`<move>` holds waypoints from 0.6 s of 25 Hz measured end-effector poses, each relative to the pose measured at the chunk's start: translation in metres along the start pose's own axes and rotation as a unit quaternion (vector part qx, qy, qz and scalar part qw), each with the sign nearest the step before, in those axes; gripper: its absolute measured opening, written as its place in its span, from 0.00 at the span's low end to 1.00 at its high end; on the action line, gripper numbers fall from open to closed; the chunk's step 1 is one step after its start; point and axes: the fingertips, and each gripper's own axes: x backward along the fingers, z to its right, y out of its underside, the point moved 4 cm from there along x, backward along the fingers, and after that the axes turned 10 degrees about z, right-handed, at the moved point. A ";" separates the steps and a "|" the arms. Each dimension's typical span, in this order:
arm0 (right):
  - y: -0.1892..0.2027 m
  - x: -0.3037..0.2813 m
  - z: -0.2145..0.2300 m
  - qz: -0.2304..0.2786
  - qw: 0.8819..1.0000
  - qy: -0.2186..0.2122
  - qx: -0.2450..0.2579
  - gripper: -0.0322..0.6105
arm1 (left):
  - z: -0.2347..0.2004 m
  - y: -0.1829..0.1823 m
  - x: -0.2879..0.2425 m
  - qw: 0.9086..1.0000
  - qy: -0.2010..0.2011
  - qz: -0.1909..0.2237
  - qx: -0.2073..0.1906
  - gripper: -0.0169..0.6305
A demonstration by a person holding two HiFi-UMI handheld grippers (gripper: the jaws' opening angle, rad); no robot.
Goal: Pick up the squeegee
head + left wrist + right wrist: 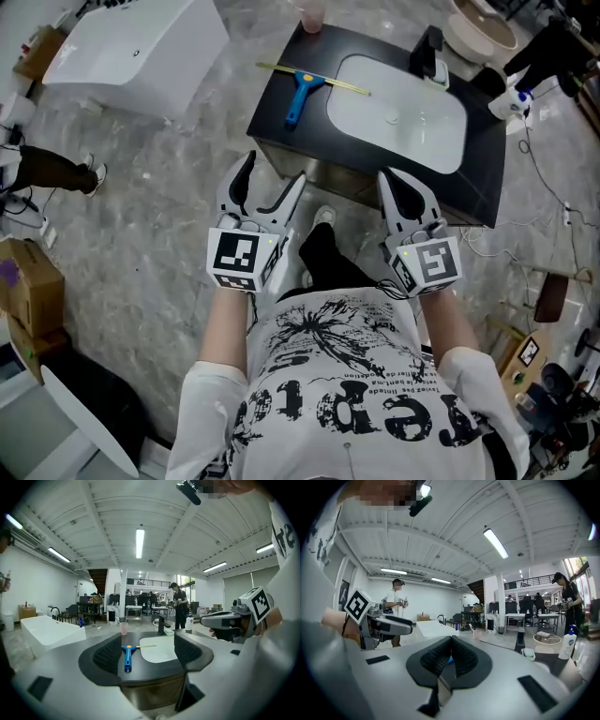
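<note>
A: Squeegee (300,92) lay flat on counter (281,141), just left of sink basin (398,117). Looked light, stiff plastic. I'd take the blue handle mid-length.
B: Left gripper (272,178) was spread, empty. Right gripper (398,192) was pressed together. Both were well short of the basin.

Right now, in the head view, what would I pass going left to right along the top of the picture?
White bathtub → blue squeegee → white sink basin.
</note>
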 end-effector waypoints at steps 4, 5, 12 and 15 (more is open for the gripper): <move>0.011 -0.064 0.053 -0.006 0.999 0.022 -0.022 0.07 | -0.036 0.013 -0.078 0.999 0.012 -0.031 -0.001 0.55; 0.015 -0.079 0.064 -0.010 0.999 0.025 -0.024 0.07 | -0.045 0.017 -0.097 0.999 0.015 -0.041 -0.001 0.55; 0.042 -0.168 0.139 -0.029 0.998 0.040 -0.046 0.07 | -0.091 0.056 -0.214 0.995 0.027 -0.099 0.012 0.55; 0.059 -0.193 0.164 -0.042 0.997 0.045 -0.051 0.07 | -0.104 0.085 -0.250 0.990 0.025 -0.137 0.014 0.55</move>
